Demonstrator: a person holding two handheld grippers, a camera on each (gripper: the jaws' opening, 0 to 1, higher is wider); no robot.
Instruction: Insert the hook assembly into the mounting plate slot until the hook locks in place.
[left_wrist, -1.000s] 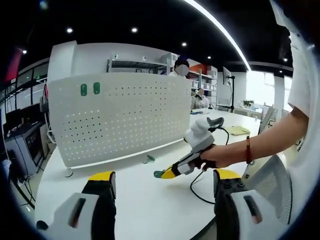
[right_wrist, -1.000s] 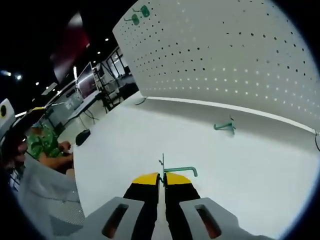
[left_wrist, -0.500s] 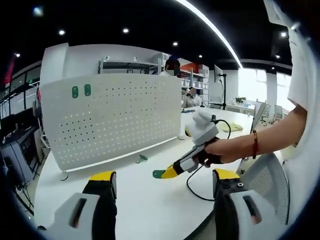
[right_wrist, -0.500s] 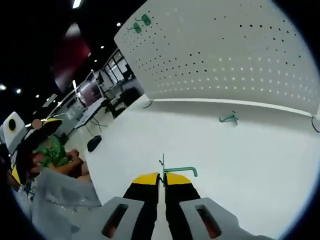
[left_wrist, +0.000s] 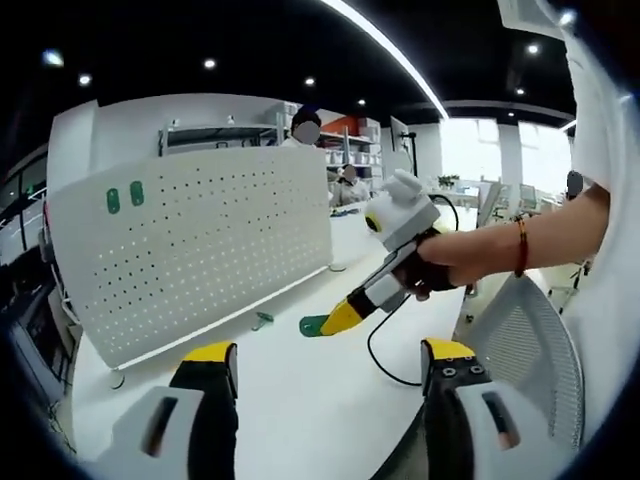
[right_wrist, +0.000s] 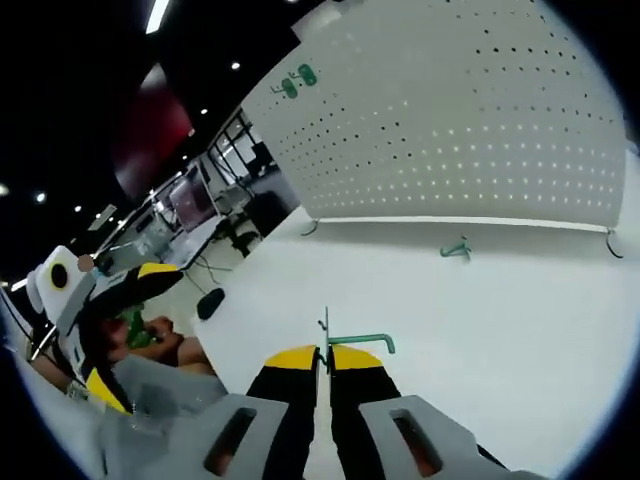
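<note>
Now lifted higher off the white table (right_wrist: 520, 330): right gripper (right_wrist: 327, 357) clamped on green hook (right_wrist: 358, 341), pegboard (right_wrist: 470, 120) well ahead. Left gripper (left_wrist: 325, 352) spread apart, holding nothing. Insertion not begun.

Loose hook (right_wrist: 457, 249) before pegboard (right_wrist: 470, 120)

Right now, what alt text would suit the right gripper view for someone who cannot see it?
The right gripper, jaws shut, holds a green hook above a white table. Ahead stands a white pegboard with two green hooks near its top corner; another hook lies at its foot. The left gripper shows at left.
</note>
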